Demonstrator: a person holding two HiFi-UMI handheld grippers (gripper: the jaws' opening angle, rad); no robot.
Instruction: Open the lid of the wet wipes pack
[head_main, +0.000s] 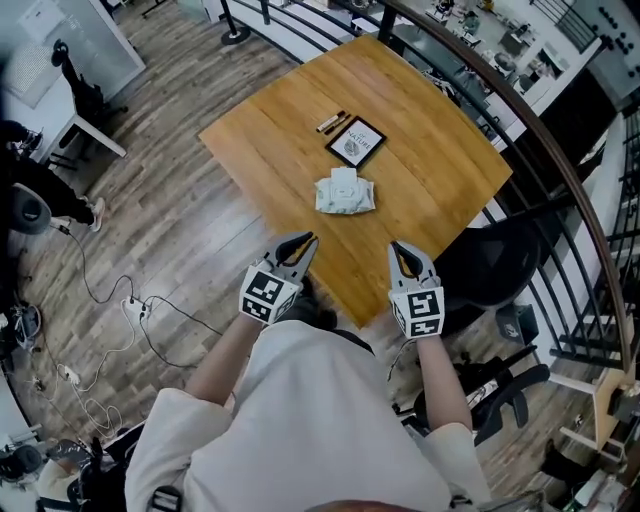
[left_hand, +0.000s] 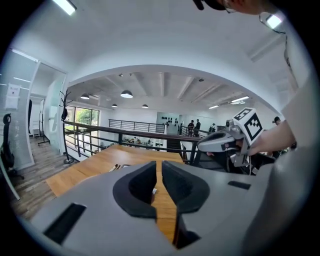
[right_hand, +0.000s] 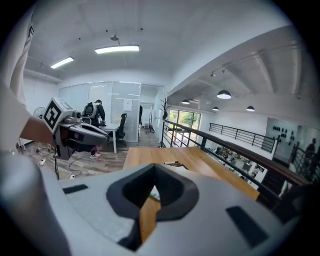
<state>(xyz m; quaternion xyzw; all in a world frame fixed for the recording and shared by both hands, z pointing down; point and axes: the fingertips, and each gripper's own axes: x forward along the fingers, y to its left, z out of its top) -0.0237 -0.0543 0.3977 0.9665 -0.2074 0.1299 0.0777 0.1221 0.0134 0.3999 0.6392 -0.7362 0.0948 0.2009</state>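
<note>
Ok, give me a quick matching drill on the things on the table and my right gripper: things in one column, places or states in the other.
1 wet wipes pack
2 framed card
3 pens
4 right gripper

a farthest from the person
b jaws together, empty
c white, nearest the person
d black border, between two other items

Pairs: 1-c, 2-d, 3-a, 4-b

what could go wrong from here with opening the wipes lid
1. The right gripper has its jaws together and the left gripper a sliver apart; arriving like that, they might shove the wet wipes pack rather than open it.
2. The pack lies loose; a push could slide it into the framed card beyond it.
</note>
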